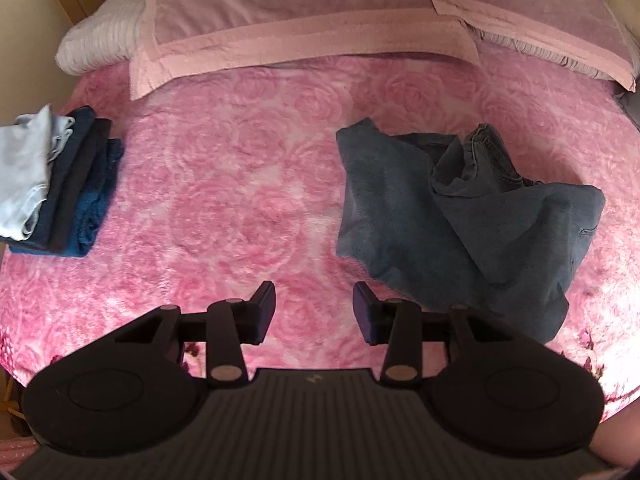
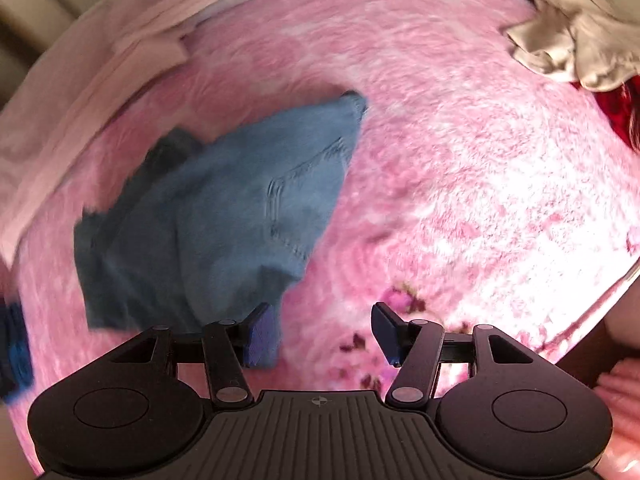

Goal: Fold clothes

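Your left gripper and right gripper both hover with jaws apart, holding nothing. Crumpled jeans lie on the pink blanket; a folded stack sits far left.

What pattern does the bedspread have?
The bedspread is pink with a rose pattern, clearest in the left wrist view.
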